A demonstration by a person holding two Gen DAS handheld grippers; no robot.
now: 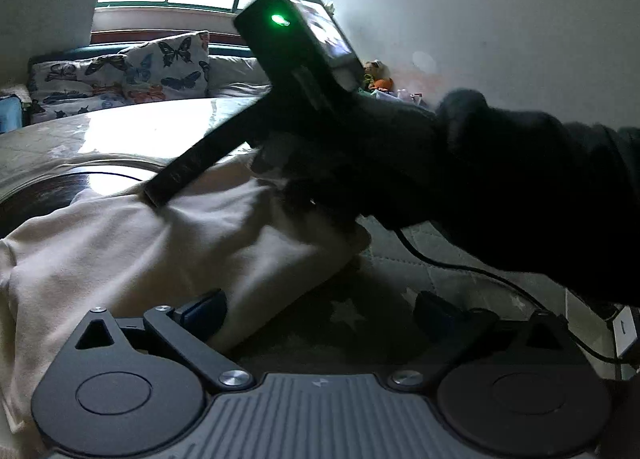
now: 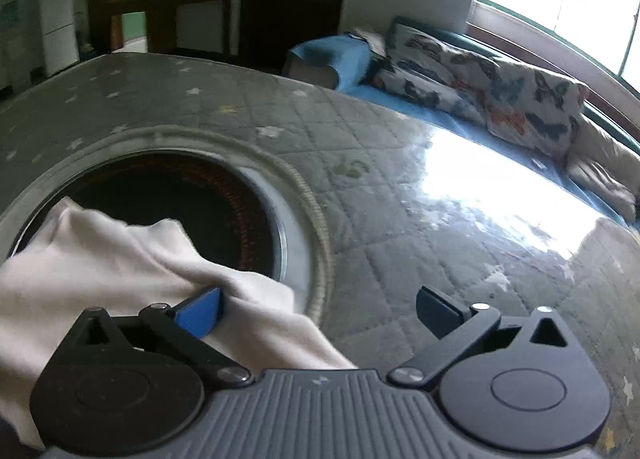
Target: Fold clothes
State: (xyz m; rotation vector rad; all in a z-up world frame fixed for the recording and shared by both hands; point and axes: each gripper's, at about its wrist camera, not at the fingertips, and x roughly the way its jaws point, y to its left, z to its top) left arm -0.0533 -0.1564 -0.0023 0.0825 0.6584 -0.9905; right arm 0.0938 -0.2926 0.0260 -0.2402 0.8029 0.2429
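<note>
Cream cotton garment (image 1: 132,243) is seen bunched at lower left of both views, partly over dark round table recess (image 2: 192,199), on grey quilted star-print cover (image 2: 400,219). L gripper (image 1: 320,311) and R gripper (image 2: 320,309) are spread wide, nothing gripped. Step judged: between folds; a fresh edge must be pinched next.

Soft matt cream cloth garment (image 2: 120,259) on a glossy quilted table cover (image 2: 400,219), matt black plastic tool (image 2: 318,313).

You're in a home living room: butterfly cushions (image 2: 532,107) on a window bench, quilted table cover (image 2: 400,219), fridge (image 2: 60,27) beyond.
</note>
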